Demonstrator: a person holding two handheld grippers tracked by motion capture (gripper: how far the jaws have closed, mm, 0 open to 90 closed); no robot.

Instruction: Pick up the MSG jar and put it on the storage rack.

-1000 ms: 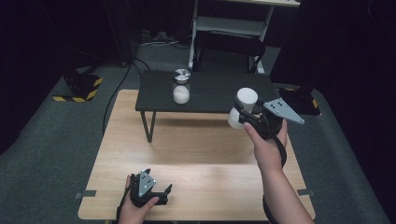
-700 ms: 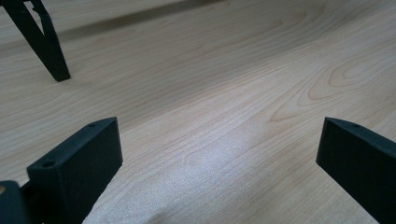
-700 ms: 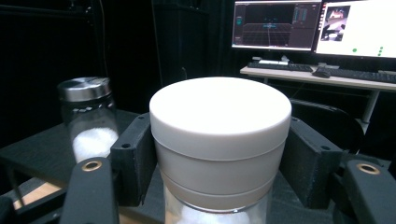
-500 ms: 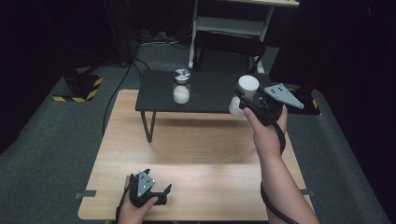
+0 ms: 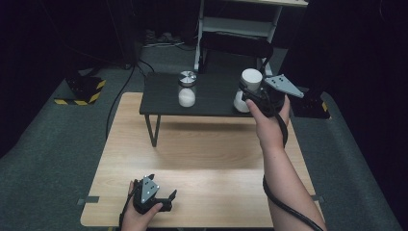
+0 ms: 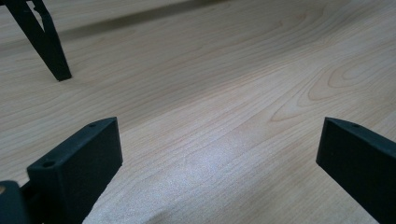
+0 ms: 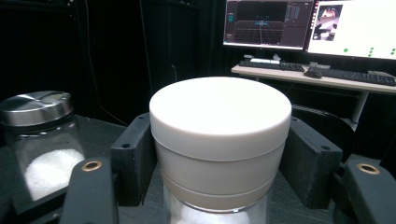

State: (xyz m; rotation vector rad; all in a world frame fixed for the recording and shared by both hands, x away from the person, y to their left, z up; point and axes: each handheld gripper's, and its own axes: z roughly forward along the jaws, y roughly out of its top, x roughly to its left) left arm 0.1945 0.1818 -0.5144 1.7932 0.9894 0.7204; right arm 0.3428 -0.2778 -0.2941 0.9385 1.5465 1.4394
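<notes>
My right gripper (image 5: 248, 92) is shut on a jar with a white lid (image 5: 250, 79), its pads pressing on the lid's two sides (image 7: 219, 126). White powder shows in the glass below the lid. The jar is upright over the right end of the black low shelf (image 5: 163, 98); whether it touches the shelf I cannot tell. A second glass jar with a metal lid (image 5: 187, 89), part full of white powder, stands mid-shelf, at the left in the right gripper view (image 7: 39, 140). My left gripper (image 5: 169, 199) rests open on the wooden table (image 5: 207, 144), nothing between its jaws (image 6: 219, 154).
One shelf leg (image 6: 44, 42) stands on the wood ahead of the left gripper. Behind the shelf is a white metal stand (image 5: 240, 24). Cables and a yellow-black striped block (image 5: 84, 89) lie on the grey carpet at left. A desk with monitors (image 7: 308, 28) is beyond.
My right gripper has carried the white-lidded jar away from the person and a little upward, from before the shelf's front edge to over its right end. The left gripper has stayed put.
</notes>
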